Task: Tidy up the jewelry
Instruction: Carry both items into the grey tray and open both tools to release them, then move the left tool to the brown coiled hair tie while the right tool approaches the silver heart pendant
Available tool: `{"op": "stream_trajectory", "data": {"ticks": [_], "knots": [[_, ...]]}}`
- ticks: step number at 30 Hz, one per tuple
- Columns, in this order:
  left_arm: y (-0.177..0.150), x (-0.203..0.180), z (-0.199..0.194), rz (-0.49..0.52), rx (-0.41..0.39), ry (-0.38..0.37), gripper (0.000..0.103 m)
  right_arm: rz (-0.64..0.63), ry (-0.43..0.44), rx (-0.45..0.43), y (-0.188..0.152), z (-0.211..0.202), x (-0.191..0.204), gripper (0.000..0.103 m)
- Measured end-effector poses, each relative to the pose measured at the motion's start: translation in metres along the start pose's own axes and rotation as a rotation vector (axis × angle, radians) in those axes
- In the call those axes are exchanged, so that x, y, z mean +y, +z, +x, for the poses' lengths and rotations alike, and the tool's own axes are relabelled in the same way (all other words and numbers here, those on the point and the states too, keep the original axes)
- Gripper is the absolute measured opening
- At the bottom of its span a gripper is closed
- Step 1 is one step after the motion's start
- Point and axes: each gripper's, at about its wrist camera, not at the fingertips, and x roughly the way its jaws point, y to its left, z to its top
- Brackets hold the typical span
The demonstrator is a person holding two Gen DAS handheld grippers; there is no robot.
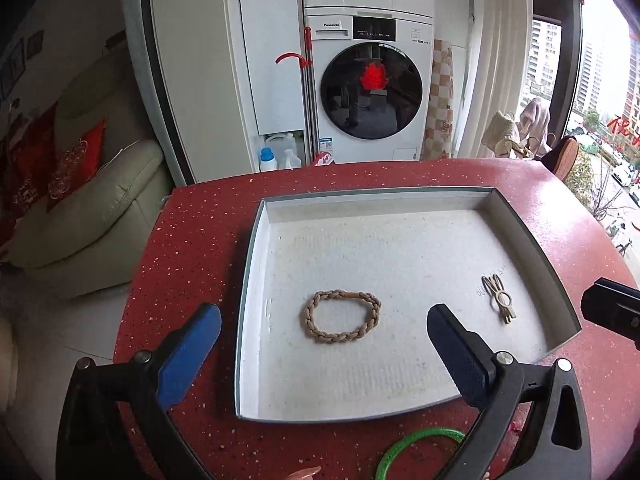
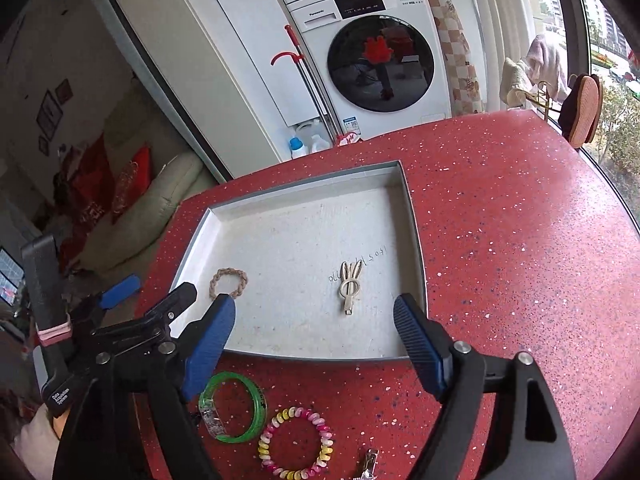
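Note:
A shallow white tray [image 1: 256, 264] [image 2: 414, 240] lies on the red speckled table. In it are a tan braided bracelet [image 1: 341, 316] [image 2: 229, 281] and a cream rabbit-shaped hair clip [image 1: 501, 299] [image 2: 349, 286]. My left gripper [image 1: 324, 340] is open and empty, above the tray's near left part, around the braided bracelet. My right gripper [image 2: 314, 330] is open and empty, above the tray's near edge, just short of the clip. On the table in front of the tray lie a green bangle [image 2: 234, 406] [image 1: 416, 450], a pink-and-yellow coil bracelet [image 2: 296, 444] and a small metal clip [image 2: 370, 460].
The left gripper's body [image 2: 120, 328] shows at the left of the right wrist view. The table's far edge [image 1: 360, 170] faces a washing machine [image 1: 370, 84]. A sofa [image 1: 88, 216] stands to the left and a window [image 2: 616, 80] to the right.

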Motion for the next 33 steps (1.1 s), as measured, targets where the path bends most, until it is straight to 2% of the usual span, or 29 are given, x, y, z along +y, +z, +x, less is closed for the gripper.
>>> {"op": "stream_trajectory", "data": {"ticks": [2,5,7,10,15,20,26,33], "knots": [[-0.007,0.003,-0.018,-0.011,0.001,-0.034,0.103,0.004,0.016,-0.042,-0.004,-0.017,0.002,0.088],[-0.025,0.009,-0.045,-0.022,0.005,-0.083,0.103,0.009,0.039,-0.095,-0.016,-0.040,0.005,0.103],[-0.039,0.012,-0.059,-0.020,0.022,-0.088,0.103,0.014,0.057,-0.108,-0.028,-0.051,0.007,0.103],[-0.066,0.015,-0.079,-0.024,0.043,-0.091,0.103,0.011,0.063,-0.082,-0.046,-0.062,0.010,0.103],[-0.111,0.020,-0.107,-0.063,0.035,-0.032,0.103,-0.016,0.034,-0.034,-0.081,-0.078,0.014,0.103],[-0.145,0.021,-0.114,-0.105,0.100,-0.087,0.103,-0.097,-0.019,0.034,-0.123,-0.090,0.020,0.103],[-0.175,0.006,-0.113,-0.081,0.138,-0.086,0.103,-0.150,-0.105,0.091,-0.173,-0.097,0.018,0.103],[-0.190,-0.008,-0.110,-0.055,0.159,-0.081,0.103,-0.144,-0.132,0.141,-0.210,-0.094,0.015,0.103]]}}
